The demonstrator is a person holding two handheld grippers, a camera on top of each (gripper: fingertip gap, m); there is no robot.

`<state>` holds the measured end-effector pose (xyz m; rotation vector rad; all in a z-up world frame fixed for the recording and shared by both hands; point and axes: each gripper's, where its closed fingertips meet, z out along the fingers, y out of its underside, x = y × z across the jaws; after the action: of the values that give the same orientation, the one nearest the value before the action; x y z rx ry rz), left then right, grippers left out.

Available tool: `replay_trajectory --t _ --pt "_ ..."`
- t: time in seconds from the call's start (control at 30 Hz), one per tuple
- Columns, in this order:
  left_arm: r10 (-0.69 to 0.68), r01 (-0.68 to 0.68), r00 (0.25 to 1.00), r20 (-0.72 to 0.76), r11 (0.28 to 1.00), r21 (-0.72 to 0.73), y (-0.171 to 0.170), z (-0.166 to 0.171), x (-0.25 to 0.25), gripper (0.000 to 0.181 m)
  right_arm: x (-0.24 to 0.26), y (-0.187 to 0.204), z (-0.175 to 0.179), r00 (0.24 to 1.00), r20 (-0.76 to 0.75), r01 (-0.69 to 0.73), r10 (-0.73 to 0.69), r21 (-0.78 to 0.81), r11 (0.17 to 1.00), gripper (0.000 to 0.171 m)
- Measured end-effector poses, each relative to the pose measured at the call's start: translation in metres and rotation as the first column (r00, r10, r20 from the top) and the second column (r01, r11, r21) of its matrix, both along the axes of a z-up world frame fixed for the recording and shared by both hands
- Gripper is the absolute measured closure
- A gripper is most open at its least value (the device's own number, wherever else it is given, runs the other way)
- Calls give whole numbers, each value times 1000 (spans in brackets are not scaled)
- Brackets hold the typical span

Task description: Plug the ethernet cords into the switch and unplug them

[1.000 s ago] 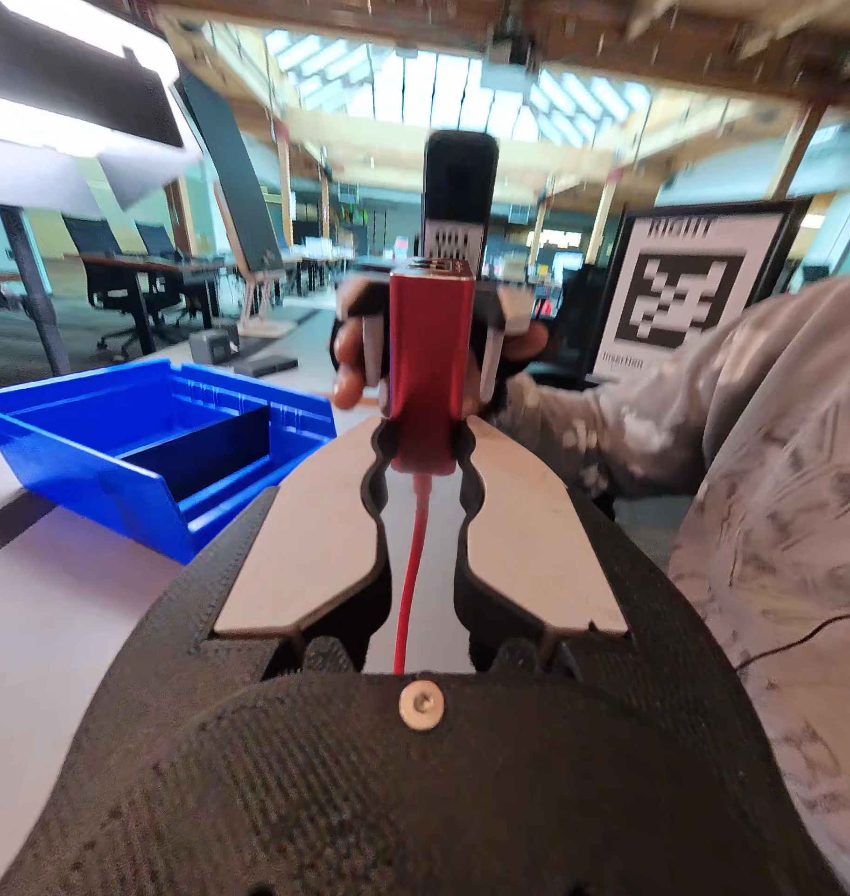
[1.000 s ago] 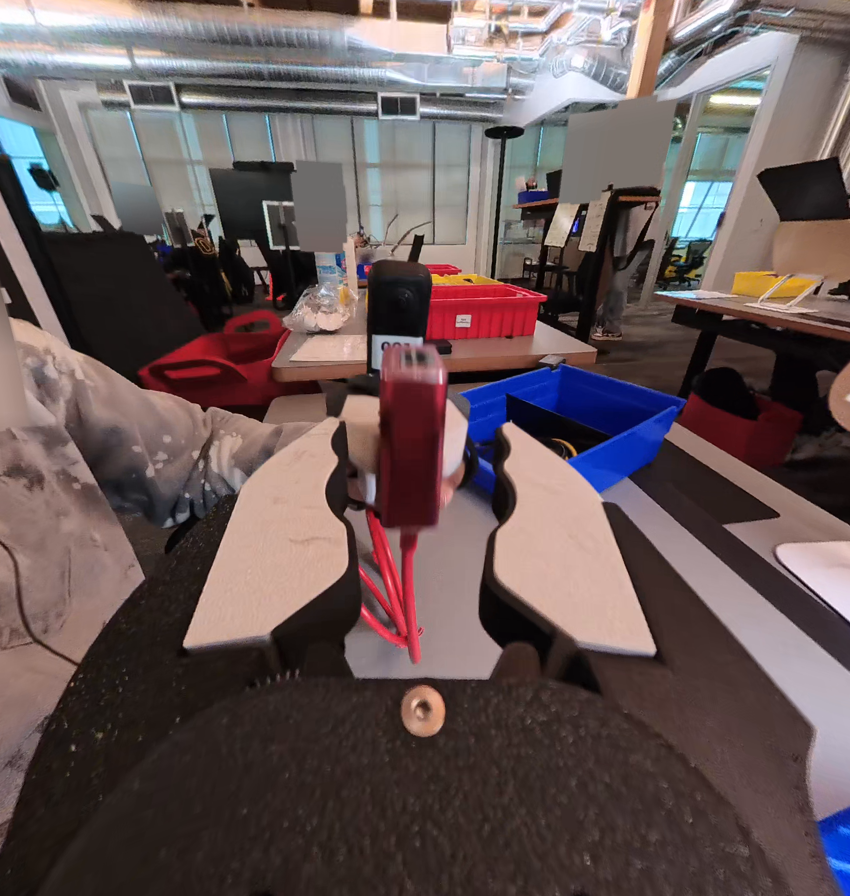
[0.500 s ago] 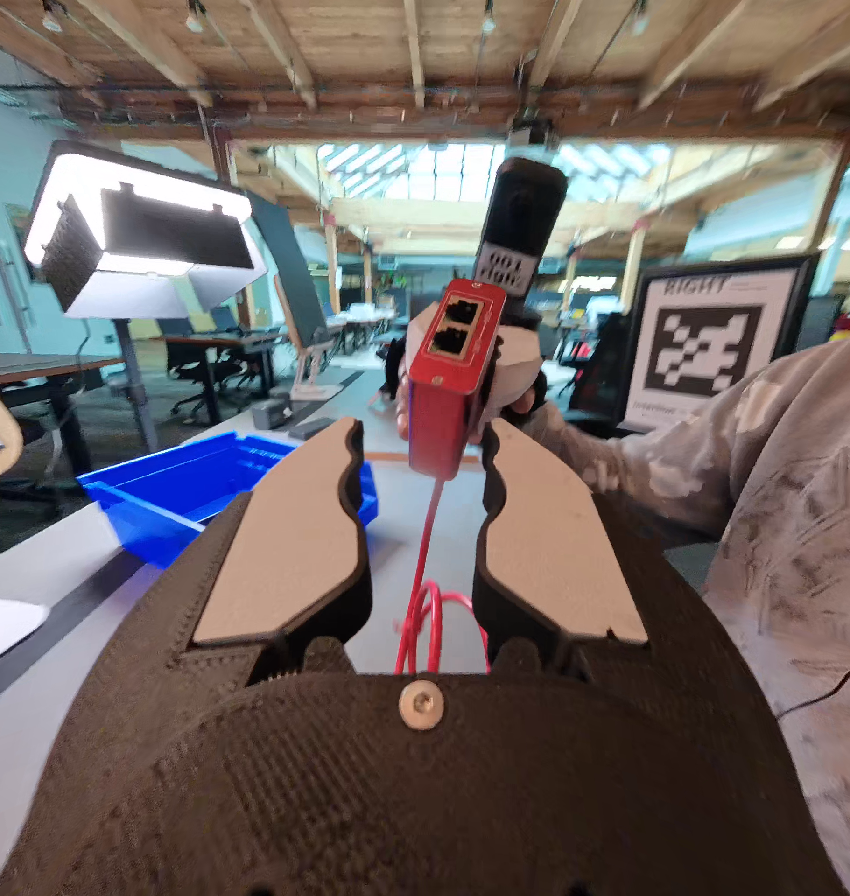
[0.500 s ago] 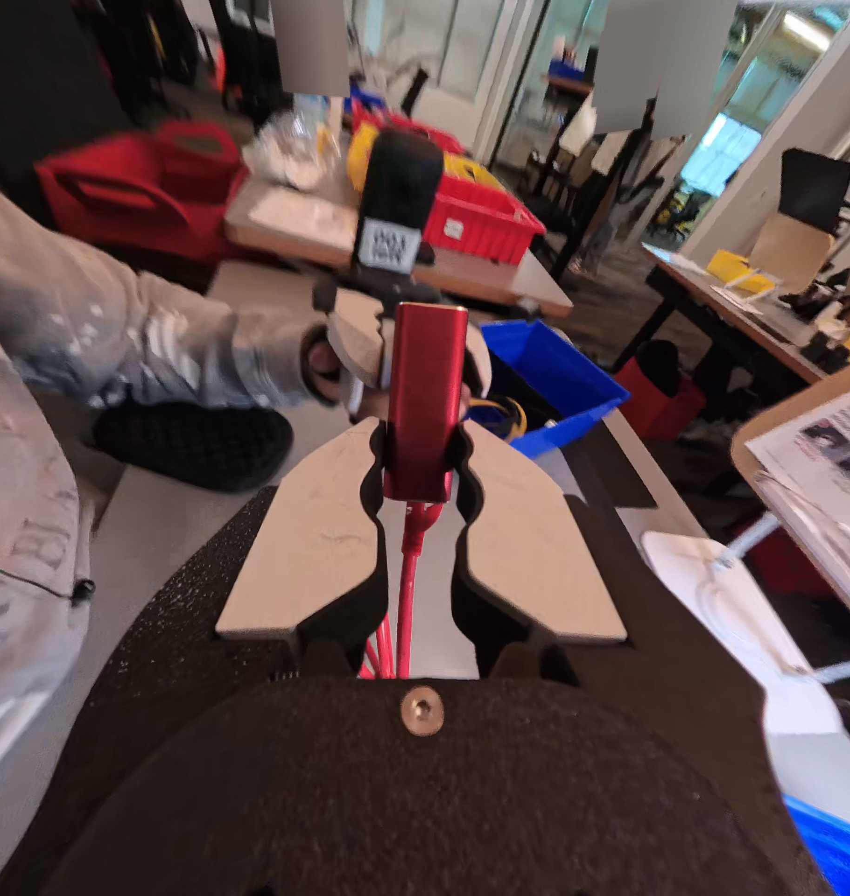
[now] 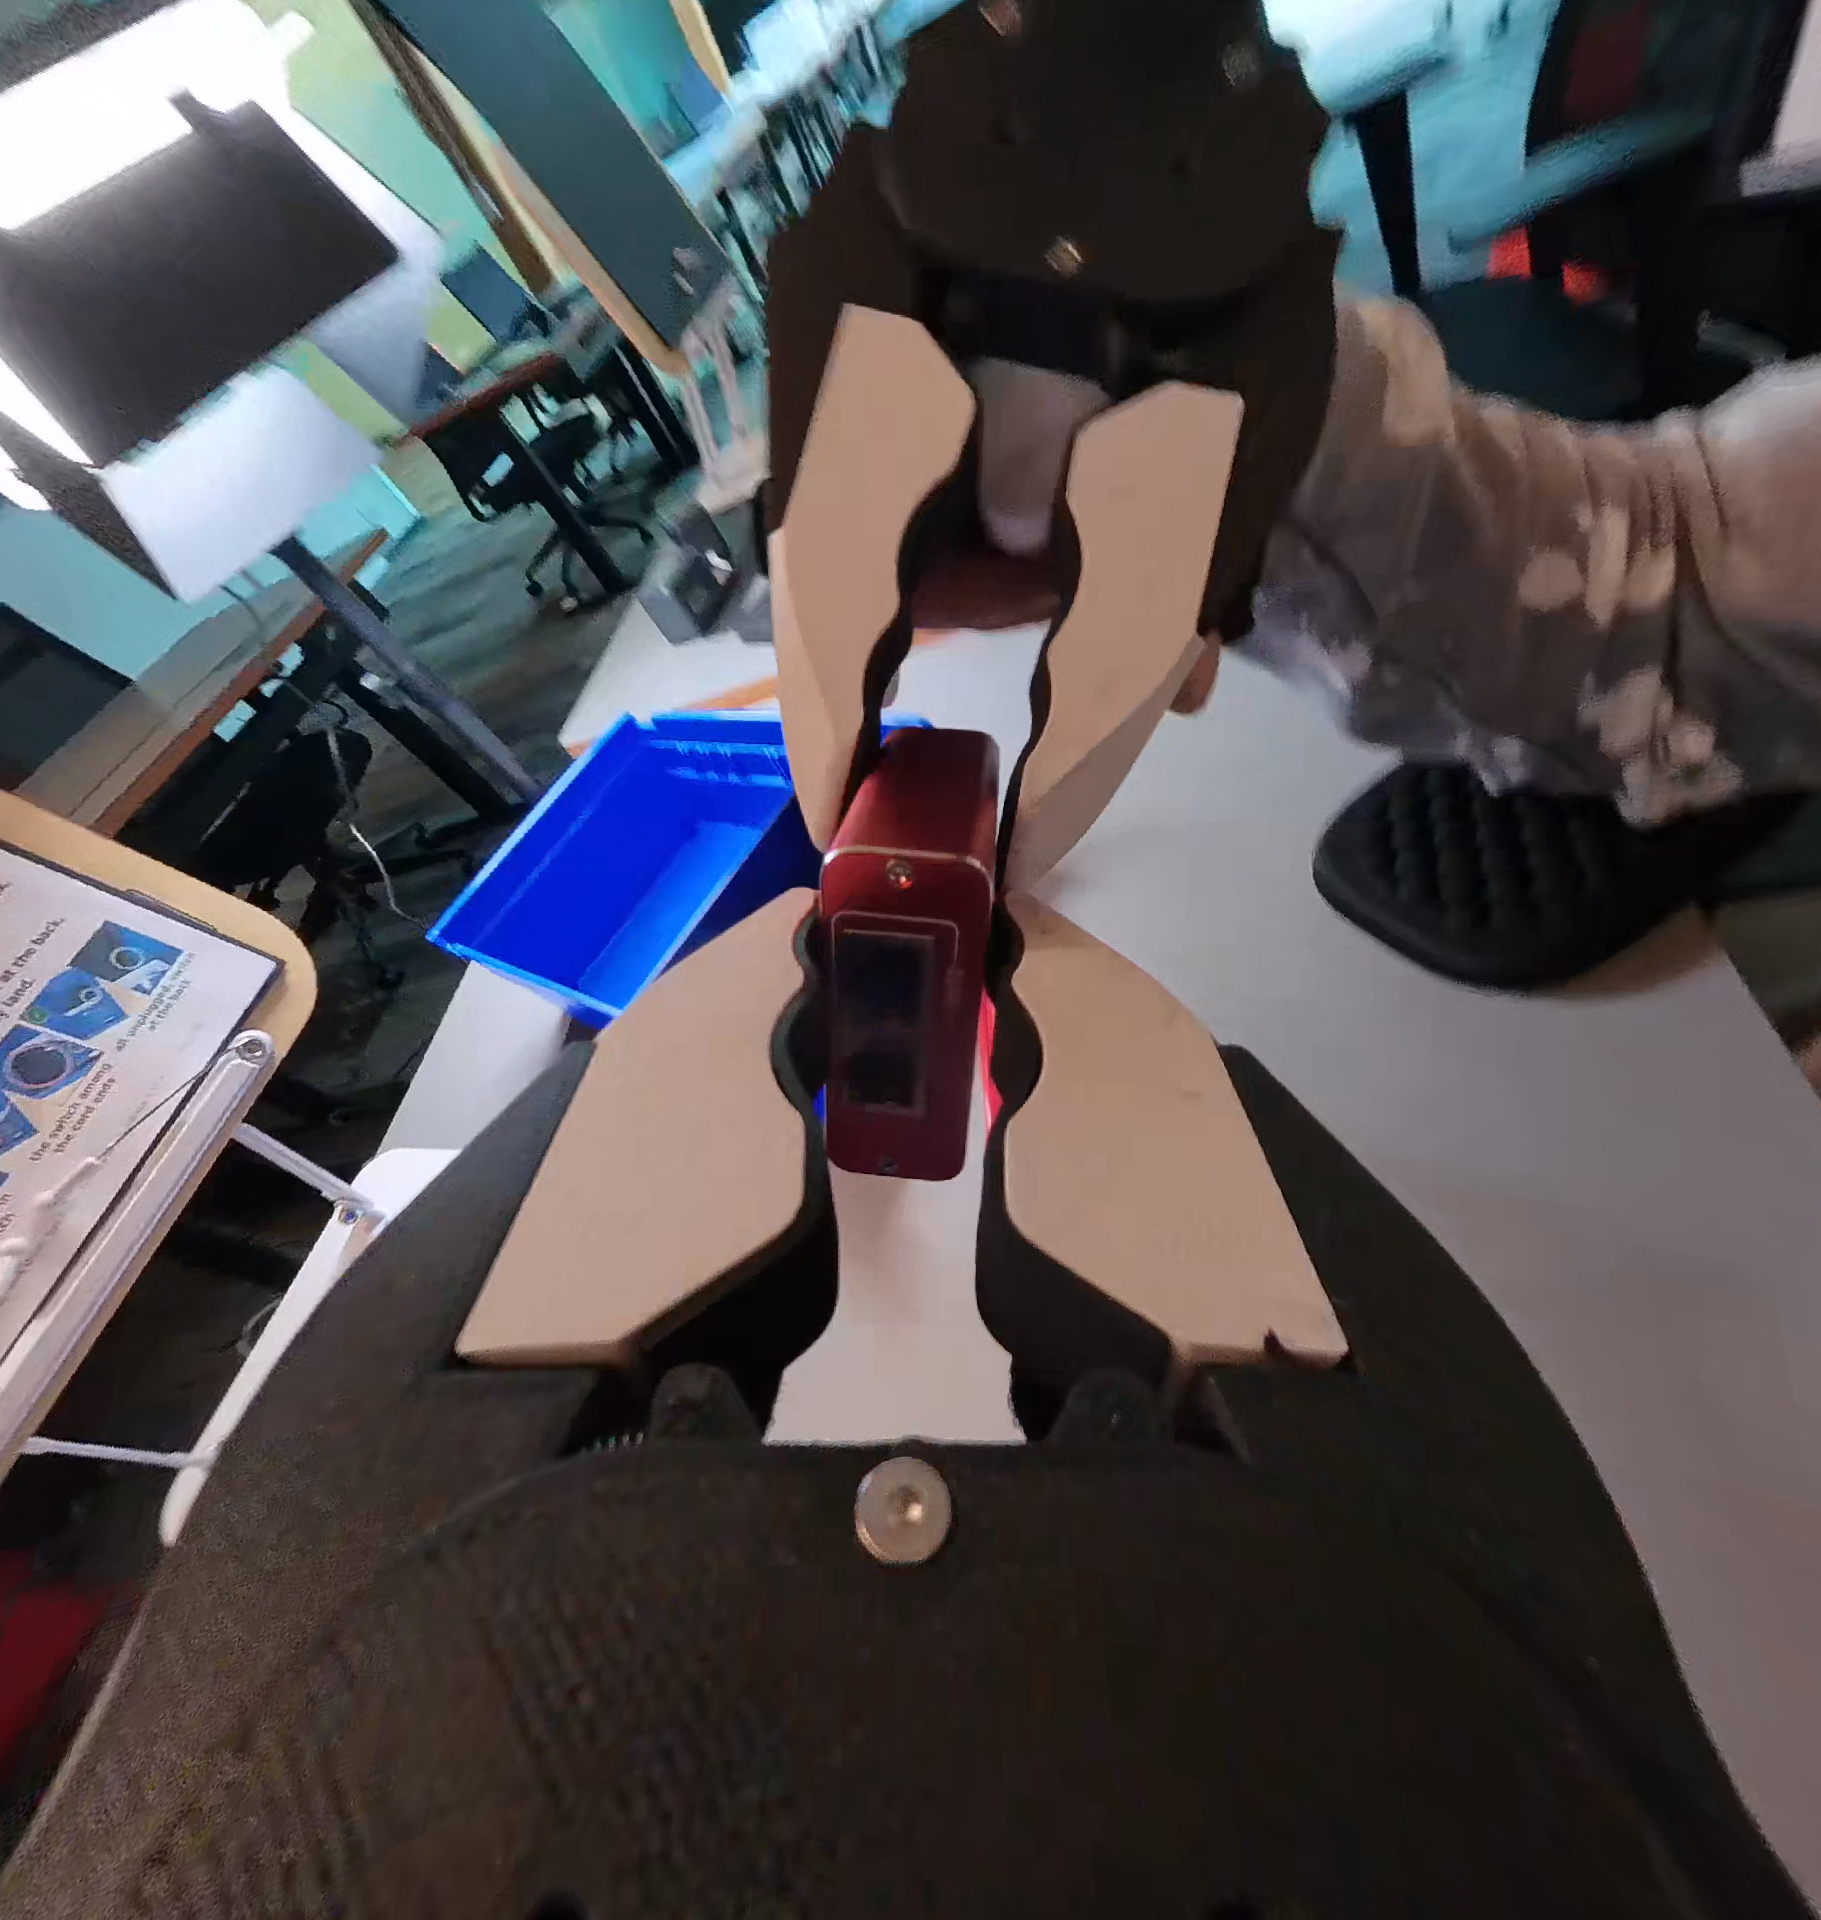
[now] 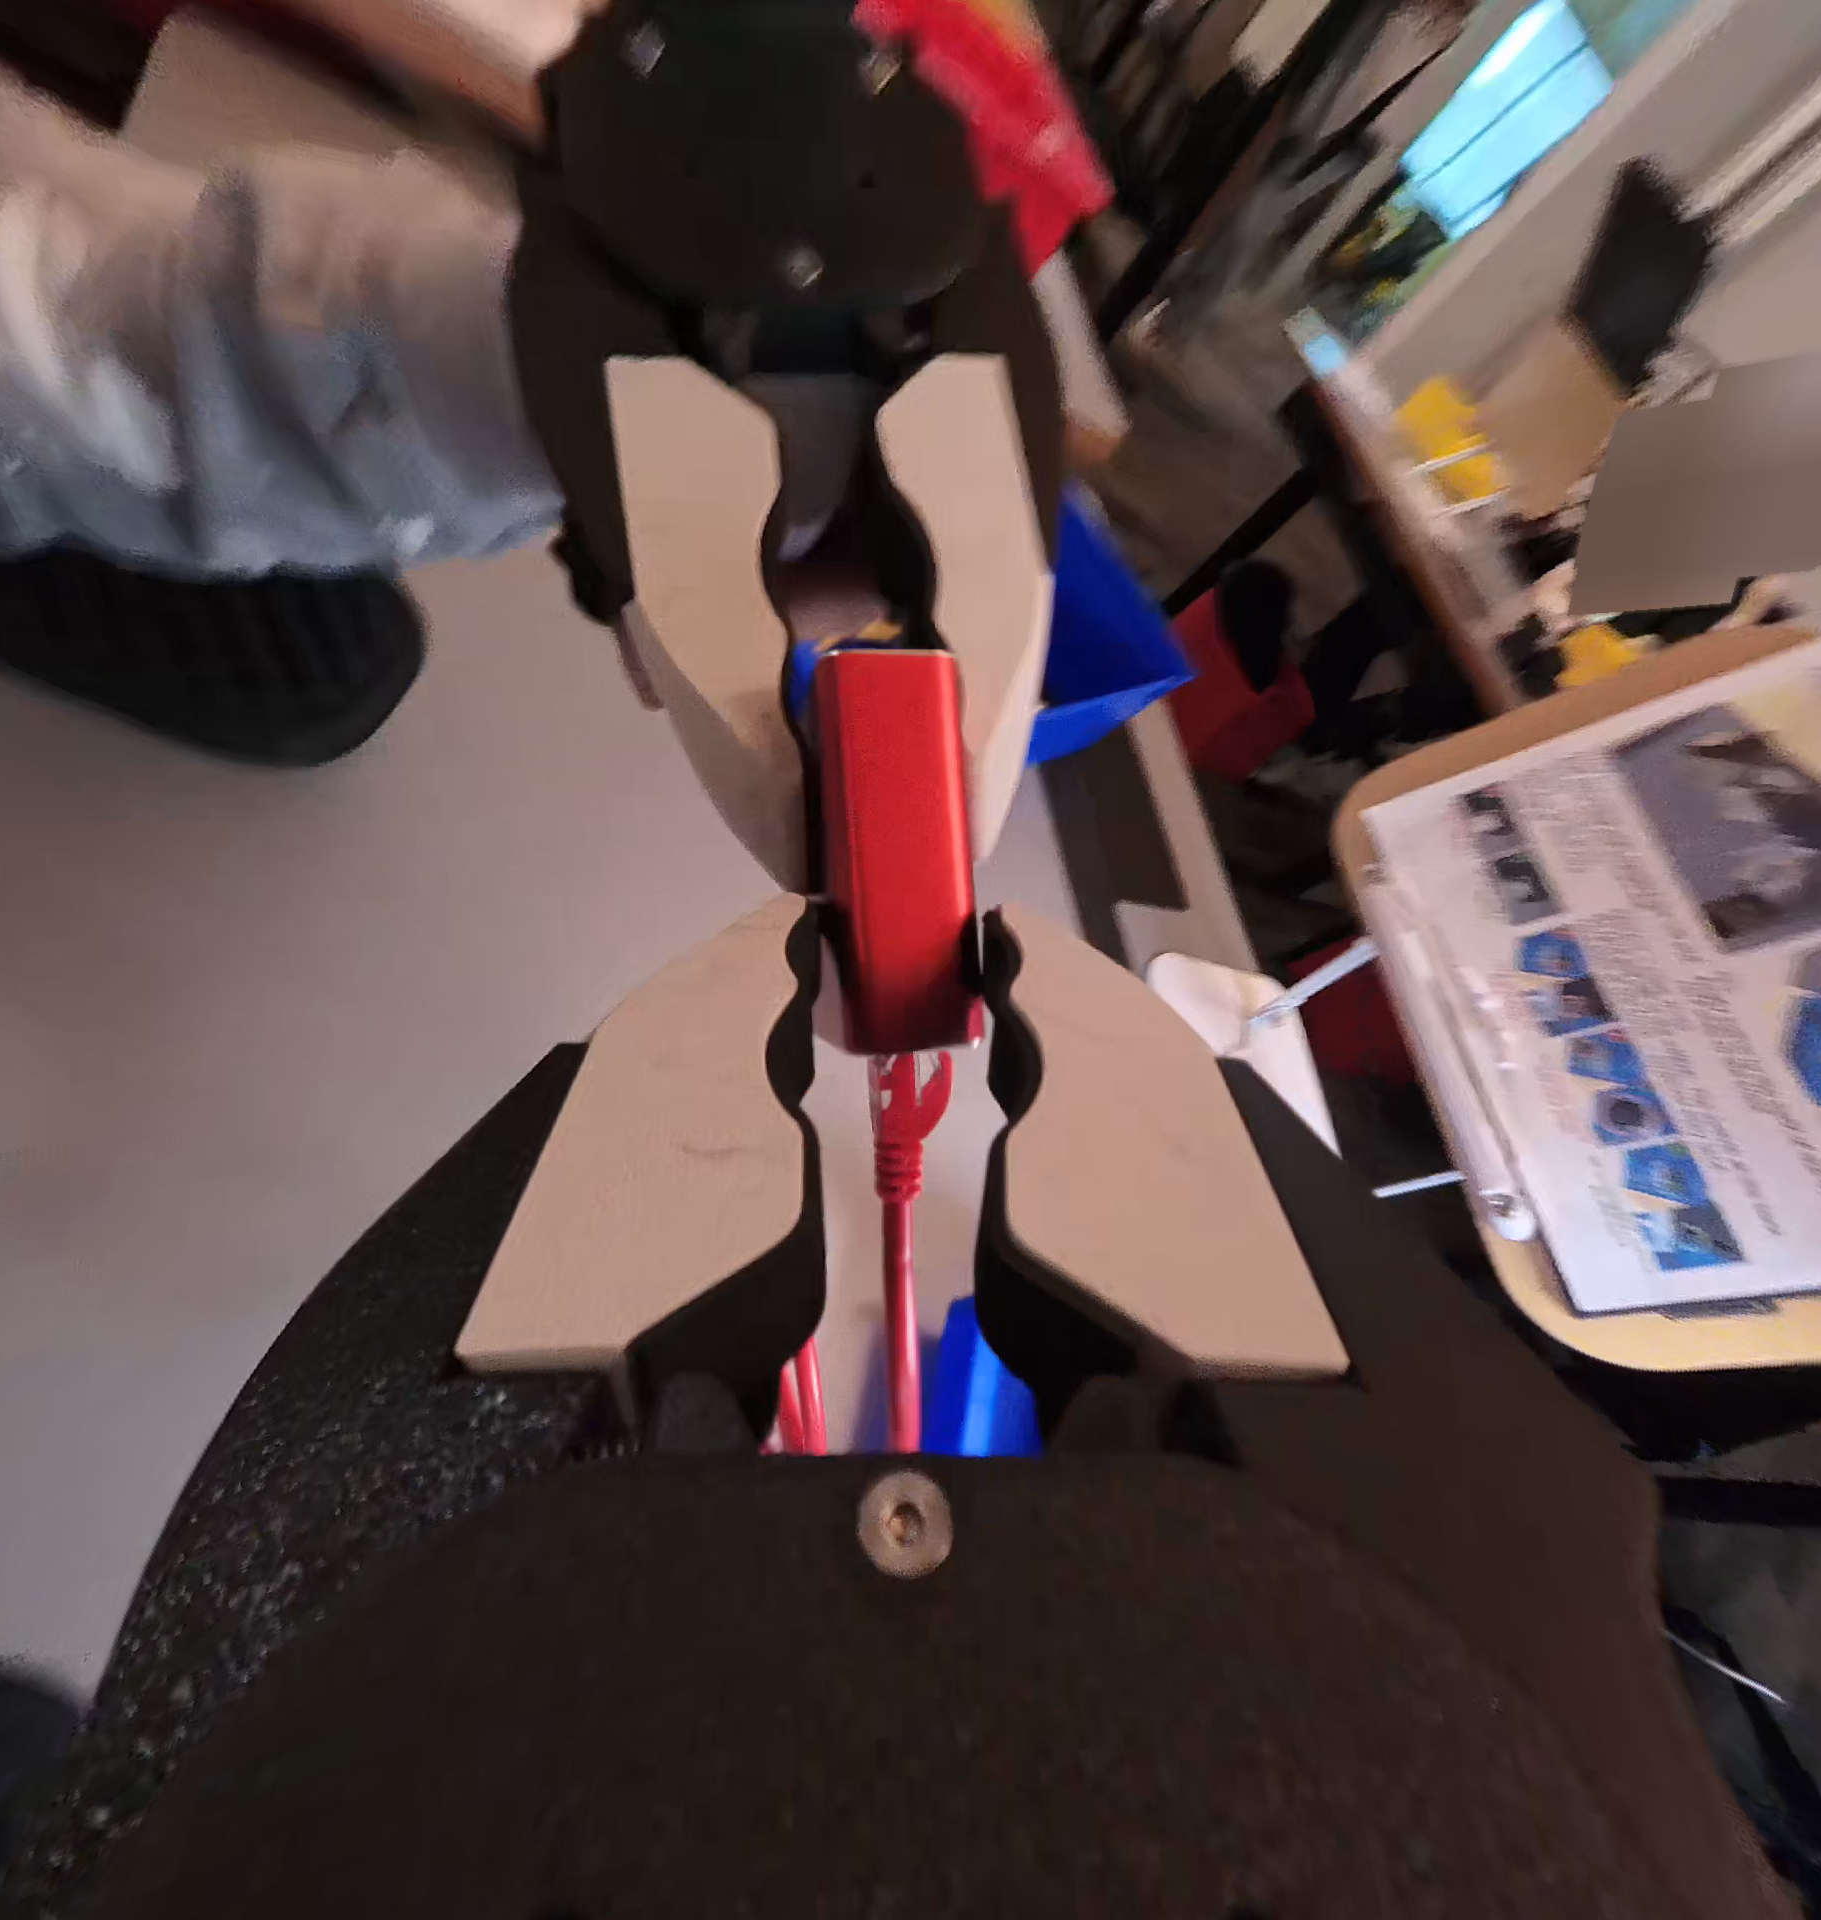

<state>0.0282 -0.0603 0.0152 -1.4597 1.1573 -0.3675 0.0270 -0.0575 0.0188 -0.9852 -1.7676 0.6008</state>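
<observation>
Tipped down toward the table (image 5: 1405, 1143) since half a second ago, and closed up with the left gripper (image 5: 904, 940), spread wide around the switch (image 5: 906, 997) back then. Now pinching that red switch from both ends, up off the table. Gripping the near end between the left fingers (image 5: 677, 1122): narrow gap, pads touching both sides. Looking straight at two empty ports (image 5: 880, 1029) on that end face. Meeting it head-on with the right gripper (image 5: 921, 821), reaching in from the far side and squeezing the other end. Same story from the right wrist view: clamped on the switch's cord end, fingers drawn close, with the left gripper on the far end. Showing one red cord (image 6: 898, 1195) plugged in at that end, running back between the right fingers, more red loops below. Passing over a blue bin (image 5: 594, 894) at the table's left edge, a black pad (image 5: 1508, 883) under a grey sleeve (image 5: 1560, 571), and a picture sheet (image 5: 54, 1091) on a stand alongside.
</observation>
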Motion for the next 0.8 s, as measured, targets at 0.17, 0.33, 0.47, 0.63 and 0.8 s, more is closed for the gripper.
replay_trajectory --t 0.17,0.33,0.47,0.63,0.8 --pt "66 -56 922 382 998 -36 23 48 -47 153 19 21 84 860 -503 -20 -89 -208 978 148" --pt "90 -51 724 684 996 -76 29 65 -104 153 -1 9 61 909 -414 -107 -45 -336 936 144" --pt "74 -10 626 776 996 -87 29 68 -113 154 -50 -4 23 936 -350 -166 -32 -520 838 136" --pt "40 41 592 805 996 -79 26 70 -96 154 -91 -8 -12 923 -370 -203 -107 -703 682 127" --pt "-41 147 577 816 988 -55 15 72 -69 154 -80 -5 12 848 -515 -318 -126 -684 657 122"
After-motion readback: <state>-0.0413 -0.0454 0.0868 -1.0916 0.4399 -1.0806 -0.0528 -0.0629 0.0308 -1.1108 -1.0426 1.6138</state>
